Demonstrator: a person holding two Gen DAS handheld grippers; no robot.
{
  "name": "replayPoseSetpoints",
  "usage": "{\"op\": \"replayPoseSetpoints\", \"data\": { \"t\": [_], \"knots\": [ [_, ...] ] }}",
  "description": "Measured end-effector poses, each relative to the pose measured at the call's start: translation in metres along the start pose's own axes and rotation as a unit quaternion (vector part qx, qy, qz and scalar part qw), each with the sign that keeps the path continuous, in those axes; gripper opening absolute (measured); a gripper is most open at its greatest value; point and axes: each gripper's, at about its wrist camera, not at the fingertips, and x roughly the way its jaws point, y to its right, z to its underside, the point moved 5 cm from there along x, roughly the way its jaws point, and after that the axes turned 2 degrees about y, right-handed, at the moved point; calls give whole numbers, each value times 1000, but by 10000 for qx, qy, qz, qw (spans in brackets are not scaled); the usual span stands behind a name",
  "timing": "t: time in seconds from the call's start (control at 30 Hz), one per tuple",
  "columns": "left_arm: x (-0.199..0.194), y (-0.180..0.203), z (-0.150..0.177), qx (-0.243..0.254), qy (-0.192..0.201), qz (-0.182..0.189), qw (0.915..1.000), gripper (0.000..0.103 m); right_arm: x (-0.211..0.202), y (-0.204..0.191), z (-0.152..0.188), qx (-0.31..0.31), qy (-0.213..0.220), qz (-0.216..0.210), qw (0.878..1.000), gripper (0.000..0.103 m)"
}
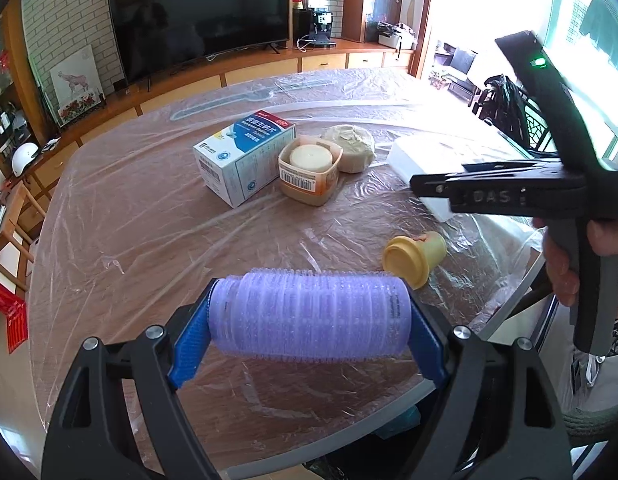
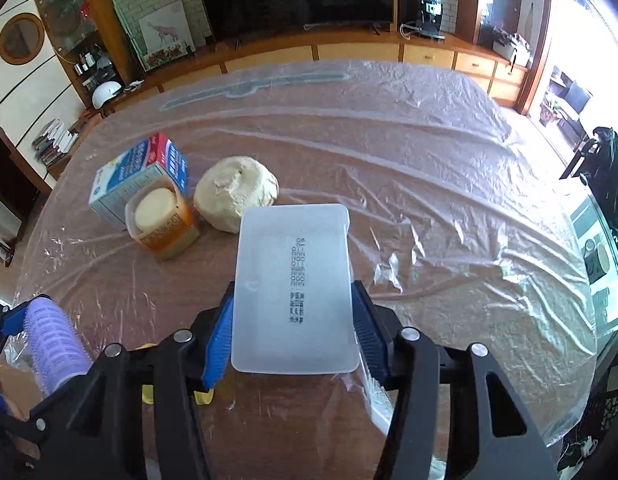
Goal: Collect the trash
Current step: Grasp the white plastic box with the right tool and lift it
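Observation:
My left gripper [image 1: 309, 322] is shut on a purple ribbed roller [image 1: 309, 312], held sideways between its blue pads above the table's near edge; the roller also shows in the right wrist view [image 2: 55, 346]. My right gripper [image 2: 293, 330] is shut on a flat white plastic box [image 2: 295, 288] with printed text, held above the table; the box also shows in the left wrist view [image 1: 425, 160]. On the table lie a blue-and-white carton [image 1: 245, 156], an orange tub [image 1: 311, 170], a crumpled beige lump [image 1: 351, 146] and a small yellow cup [image 1: 413, 258] on its side.
The table [image 2: 429, 160] is covered in wrinkled clear plastic film. A TV [image 1: 201, 20] and a wooden cabinet stand behind it. A dark chair [image 2: 601, 172] stands at the right. The right gripper's body and the holding hand [image 1: 561, 264] show at the right of the left wrist view.

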Motion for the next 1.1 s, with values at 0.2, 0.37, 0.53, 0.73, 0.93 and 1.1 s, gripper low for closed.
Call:
{"op": "replayPoseSetpoints", "data": {
  "t": [0.2, 0.37, 0.53, 0.73, 0.93, 1.1],
  "knots": [
    [-3, -2, -3, -54, 50, -14, 10000, 84, -24, 3, -8, -61, 212, -254, 9994, 53],
    [-4, 0, -3, -30, 69, -11, 10000, 84, -9, -1, -1, -396, -224, -5, 9990, 53],
    [-5, 1, -2, -14, 83, -9, 10000, 84, 8, -3, 10, -436, -430, 69, 9981, 63],
    [-5, -3, -3, -54, 63, -5, 10000, 84, -5, -14, 3, -824, 174, 321, 9959, 81],
    [-4, -3, -2, -61, 89, -12, 9999, 84, 7, -9, 8, -504, -103, 281, 9983, 53],
    [-4, -5, -1, -86, 87, -17, 9999, 84, -14, -5, 7, -295, 216, 82, 9993, 53]
  ]
}}
